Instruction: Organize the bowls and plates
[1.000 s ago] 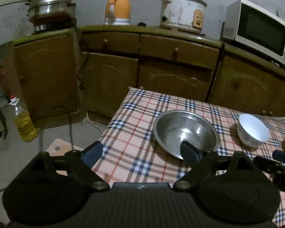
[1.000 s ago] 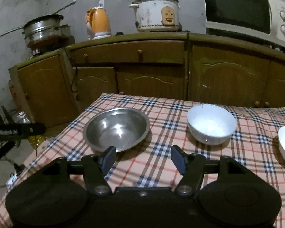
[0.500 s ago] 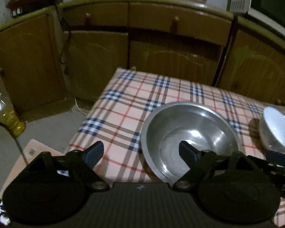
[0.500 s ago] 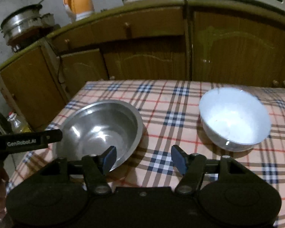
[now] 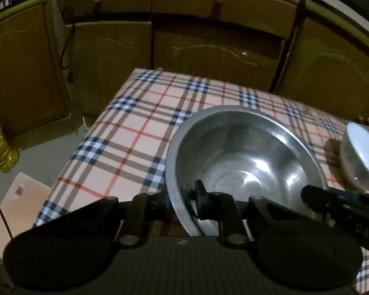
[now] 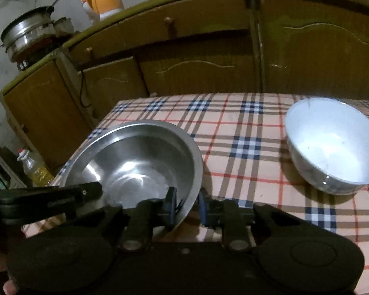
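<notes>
Left tongs (image 5: pixel 182 196): pinched on the near-left rim of the steel bowl (image 5: pixel 243 162), one finger outside the wall, one inside. Right tongs (image 6: pixel 187 204): same deal on the near-right rim of the steel bowl (image 6: pixel 135 162), blue pads either side of the wall. Both closed on it, two-handed grip.

Key relation: bowl sits straight ahead of both tongs, between them, each biting the near edge from its own side. It's round, so no long axis to line up. Neither side is nearer, both already in contact. Rim looks tilted, near edge low, though whether the base is off the cloth I can't tell.

Bowl position: left part of the table (image 5: pixel 135 132) with the plaid cloth, near the left edge. White bowl (image 6: pixel 332 145) stands to its right, apart from it, a strip of cloth between; seen from the left wrist the white bowl (image 5: pixel 361 157) is at the far right, just past the right tongs' arm.

My guess: nesting step, so either steel goes toward white or gets repositioned as the base. Risk: thin slick rim slipping out if the two grips don't move together.

Further out: wooden cabinets (image 6: pixel 196 61), orange kettle (image 6: pixel 102 0), oil bottle (image 5: pixel 0 152) on the floor.
</notes>
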